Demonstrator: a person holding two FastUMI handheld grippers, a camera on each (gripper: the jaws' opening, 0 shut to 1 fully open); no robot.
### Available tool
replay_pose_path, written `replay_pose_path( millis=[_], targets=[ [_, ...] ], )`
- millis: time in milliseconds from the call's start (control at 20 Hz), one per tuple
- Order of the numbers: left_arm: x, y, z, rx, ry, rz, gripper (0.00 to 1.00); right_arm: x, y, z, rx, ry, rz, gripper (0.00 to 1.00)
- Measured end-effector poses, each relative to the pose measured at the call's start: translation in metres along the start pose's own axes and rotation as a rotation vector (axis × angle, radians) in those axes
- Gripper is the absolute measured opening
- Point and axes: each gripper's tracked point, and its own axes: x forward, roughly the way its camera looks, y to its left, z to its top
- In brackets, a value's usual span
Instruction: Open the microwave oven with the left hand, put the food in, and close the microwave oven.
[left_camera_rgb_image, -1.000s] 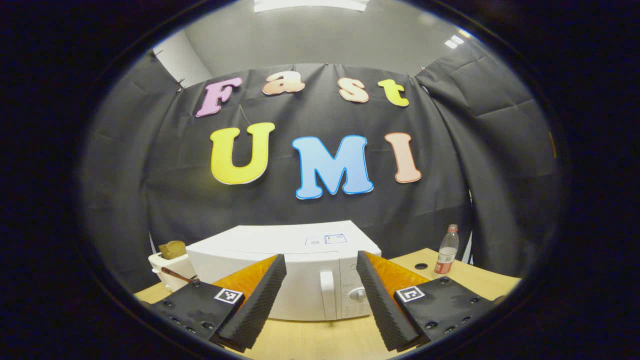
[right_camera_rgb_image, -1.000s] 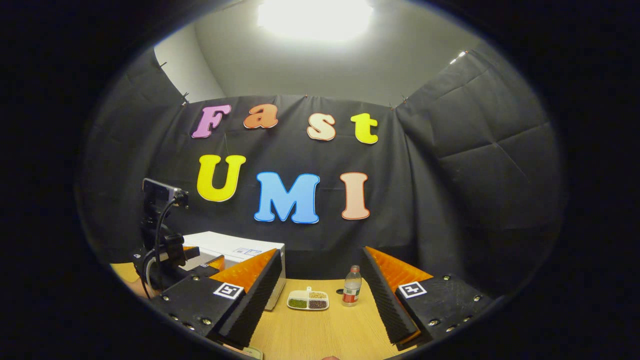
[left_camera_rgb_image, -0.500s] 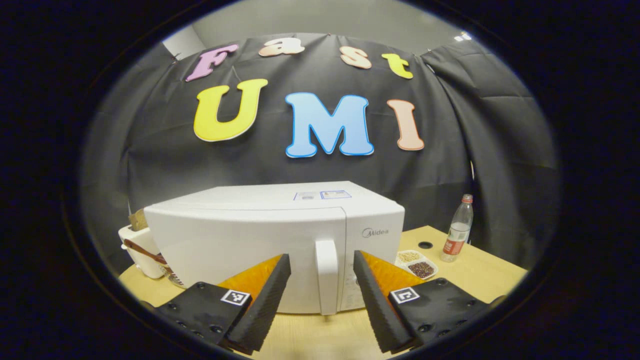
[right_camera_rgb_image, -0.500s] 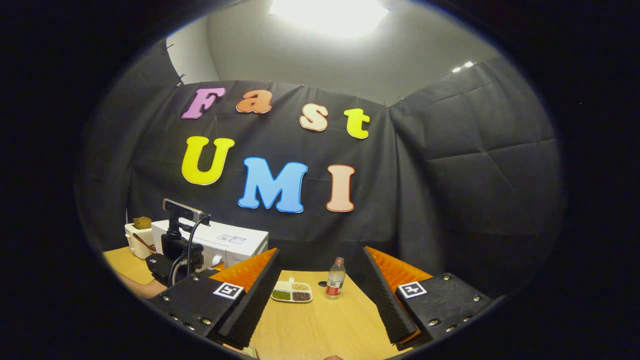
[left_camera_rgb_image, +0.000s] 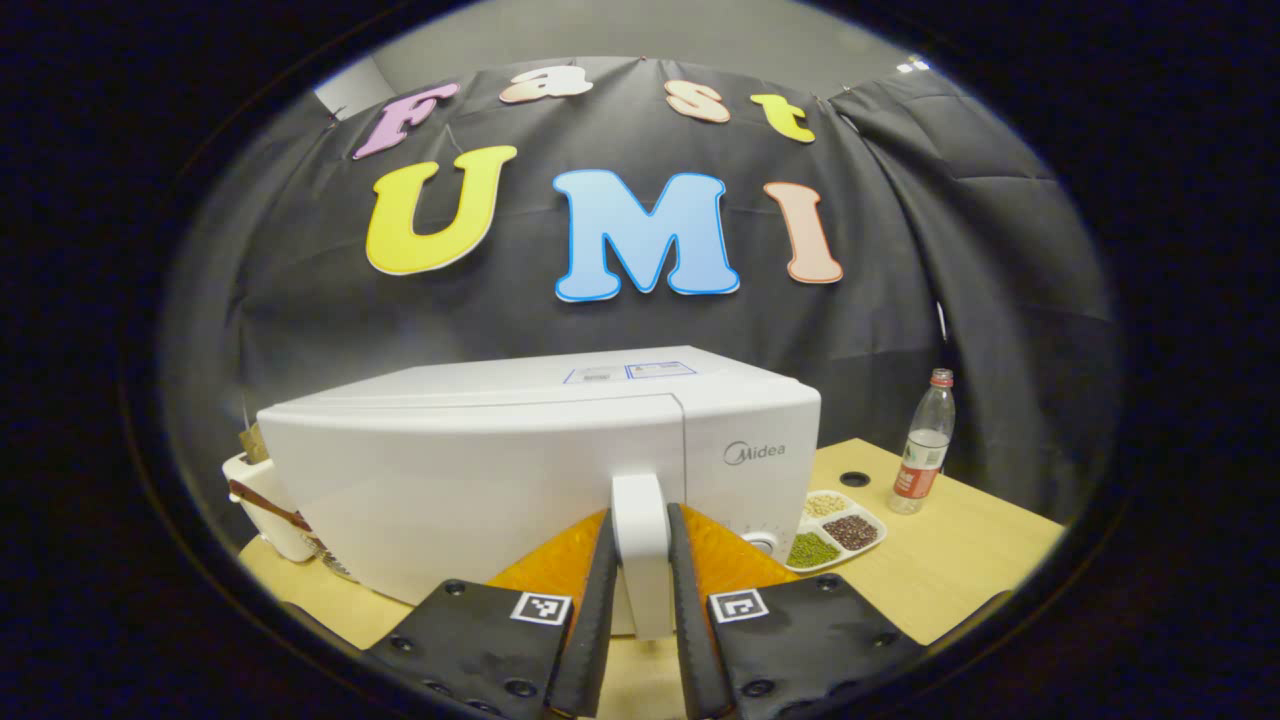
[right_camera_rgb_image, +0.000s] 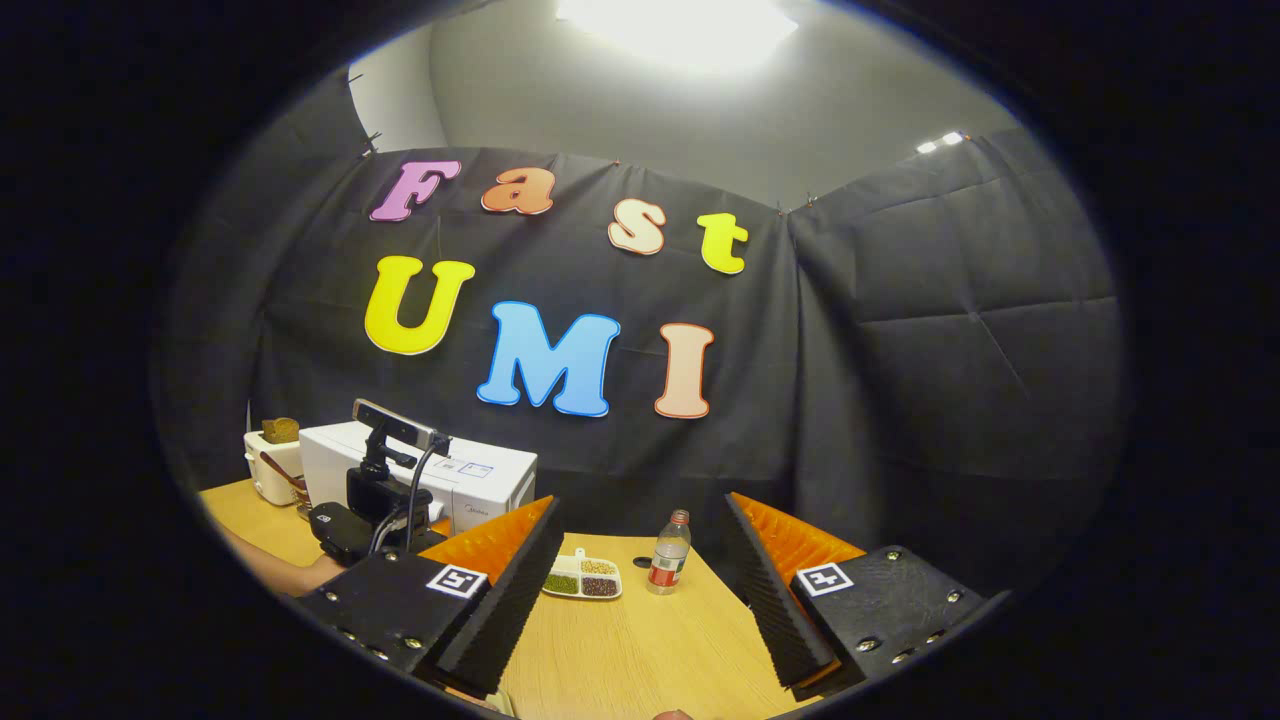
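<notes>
**Left gripper clamped on the microwave handle, door not yet opened**

Nearest in the left gripper view, the left gripper (left_camera_rgb_image: 640, 590) has its two fingers closed in on either side of the upright door handle (left_camera_rgb_image: 640, 550), grasping it; the contact looks firm on both sides. The door of the microwave oven (left_camera_rgb_image: 470, 470) sits flush with the body, so the opening step is in hand but the door has not swung. The next move likely calls for a pull toward the near side, following the arc of a door that seems hinged at its left edge, while keeping the squeeze so the handle does not slip out.

In the right gripper view, the right gripper (right_camera_rgb_image: 640, 580) hangs over the table (right_camera_rgb_image: 640, 660) with its jaws spread wide and nothing between them. Beyond them, slightly left of the gap and well apart from the fingers, lies the food tray (right_camera_rgb_image: 582, 579), a divided dish of grains just right of the microwave. A bottle (right_camera_rgb_image: 667, 566) stands beside it on the right. Farther left, a toaster (right_camera_rgb_image: 270, 465) sits next to the oven.
</notes>
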Motion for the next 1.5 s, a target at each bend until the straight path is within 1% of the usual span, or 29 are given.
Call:
replay_pose_path(
  millis=[150,250,450,500,550,600,650,750,800,950,1100,1250,1350,1500],
  targets=[
    [0.000,-0.001,-0.003,0.006,0.025,-0.004,0.37,0.001,0.000,-0.009,0.001,0.020,0.012,0.96],
    [-0.001,-0.001,-0.004,-0.003,0.034,-0.004,0.34,0.001,-0.001,-0.012,0.012,0.035,0.016,0.97],
    [-0.005,0.001,-0.001,-0.002,0.047,0.013,0.19,-0.004,-0.005,-0.003,-0.007,0.010,0.029,0.97],
    [-0.005,0.001,-0.001,-0.007,0.052,0.018,0.12,-0.004,-0.006,0.000,-0.019,0.000,0.032,0.97],
    [-0.007,0.001,-0.001,-0.017,0.056,0.023,0.12,-0.006,-0.007,0.001,-0.026,-0.007,0.036,0.96],
    [-0.011,0.002,-0.004,-0.036,0.073,0.034,0.09,-0.007,-0.007,0.003,-0.030,-0.013,0.044,0.97],
    [-0.024,0.003,-0.012,-0.050,0.097,0.046,0.09,-0.008,-0.006,0.003,-0.033,-0.017,0.051,0.97],
    [-0.053,0.003,-0.001,-0.019,0.035,0.052,0.09,-0.007,-0.007,-0.001,-0.030,-0.019,0.061,0.96],
    [-0.062,0.006,-0.005,-0.006,0.040,0.050,0.08,-0.005,-0.003,-0.004,-0.021,-0.011,0.081,0.96],
    [-0.086,0.012,-0.013,-0.010,0.056,0.039,0.09,-0.003,0.007,-0.009,0.010,-0.002,0.139,0.97],
    [-0.113,0.021,-0.017,0.004,0.069,0.066,0.09,-0.006,0.018,-0.005,0.032,-0.024,0.205,0.97],
    [-0.135,0.031,-0.021,0.003,0.094,0.116,0.09,-0.012,0.022,-0.006,0.037,-0.041,0.271,0.96],
    [-0.151,0.040,-0.023,0.014,0.106,0.162,0.13,-0.017,0.023,-0.007,0.029,-0.051,0.314,0.97],
    [-0.177,0.054,-0.027,0.026,0.119,0.236,0.12,-0.029,0.025,-0.010,0.025,-0.061,0.395,0.97]
  ],
)
